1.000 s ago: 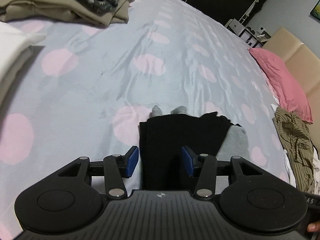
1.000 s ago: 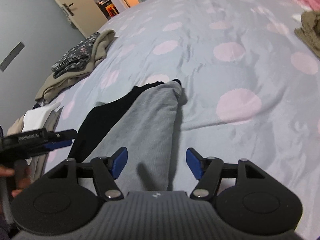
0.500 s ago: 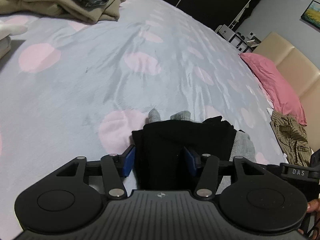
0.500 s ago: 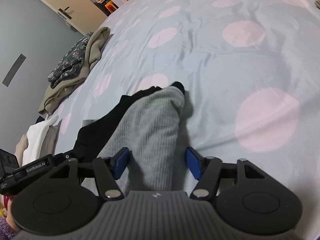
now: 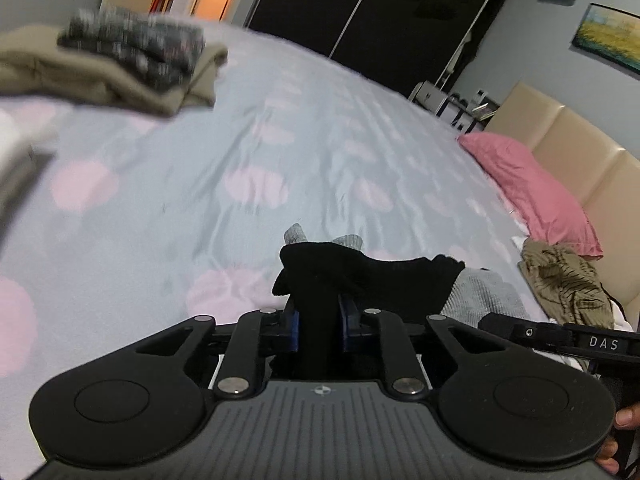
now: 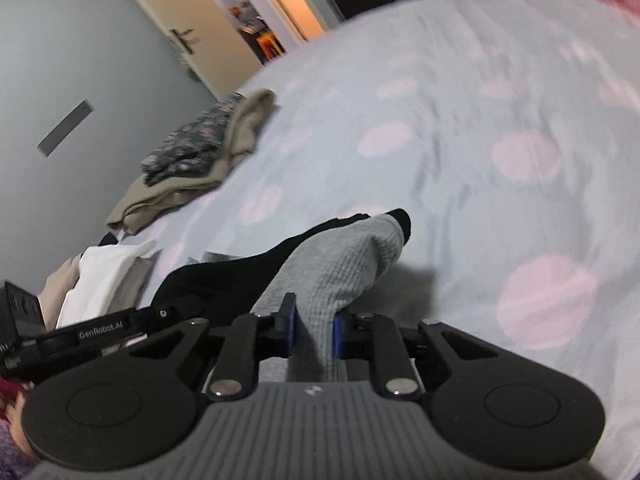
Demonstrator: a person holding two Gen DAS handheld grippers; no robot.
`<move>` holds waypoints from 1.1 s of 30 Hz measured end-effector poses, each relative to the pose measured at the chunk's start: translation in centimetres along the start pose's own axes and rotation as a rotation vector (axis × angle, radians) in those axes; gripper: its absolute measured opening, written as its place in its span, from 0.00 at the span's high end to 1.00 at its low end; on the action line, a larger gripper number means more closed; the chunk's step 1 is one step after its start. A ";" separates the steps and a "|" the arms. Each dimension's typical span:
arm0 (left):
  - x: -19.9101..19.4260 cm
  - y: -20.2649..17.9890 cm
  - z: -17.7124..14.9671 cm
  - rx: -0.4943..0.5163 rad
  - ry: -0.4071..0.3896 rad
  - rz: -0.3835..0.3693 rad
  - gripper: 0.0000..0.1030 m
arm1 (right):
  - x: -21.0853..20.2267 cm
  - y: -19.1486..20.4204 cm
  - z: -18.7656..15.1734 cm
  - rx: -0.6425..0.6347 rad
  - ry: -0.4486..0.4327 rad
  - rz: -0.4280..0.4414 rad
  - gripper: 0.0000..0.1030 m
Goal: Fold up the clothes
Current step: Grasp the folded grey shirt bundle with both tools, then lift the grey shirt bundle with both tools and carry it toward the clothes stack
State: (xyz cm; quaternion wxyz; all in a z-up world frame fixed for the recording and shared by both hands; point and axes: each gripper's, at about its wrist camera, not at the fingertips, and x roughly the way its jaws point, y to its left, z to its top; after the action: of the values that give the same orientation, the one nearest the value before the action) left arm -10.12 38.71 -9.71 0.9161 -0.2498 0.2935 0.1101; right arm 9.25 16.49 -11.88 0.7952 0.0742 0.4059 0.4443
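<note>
Left wrist view: black-and-grey knit garment (image 5: 360, 276) is pinched by the left gripper (image 5: 319, 322), jaws nearly closed, above the pink-dotted grey bed (image 5: 280, 148). Right wrist view: its grey ribbed part is clamped by the right gripper (image 6: 312, 334).

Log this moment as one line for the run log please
phase: lifting garment | left gripper: shut on black part | right gripper: shut on grey part | surface: dotted bedsheet | folded pile: untouched
</note>
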 end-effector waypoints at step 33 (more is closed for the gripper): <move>-29.5 13.6 12.5 0.098 -0.412 0.392 0.86 | 1.9 34.0 2.5 -0.333 -0.115 0.469 0.81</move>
State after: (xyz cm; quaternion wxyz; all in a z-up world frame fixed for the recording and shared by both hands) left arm -32.53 55.21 11.16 0.9287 -0.1163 0.1490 0.3190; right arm -10.41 38.79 4.96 0.6939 0.0596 0.2533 0.6714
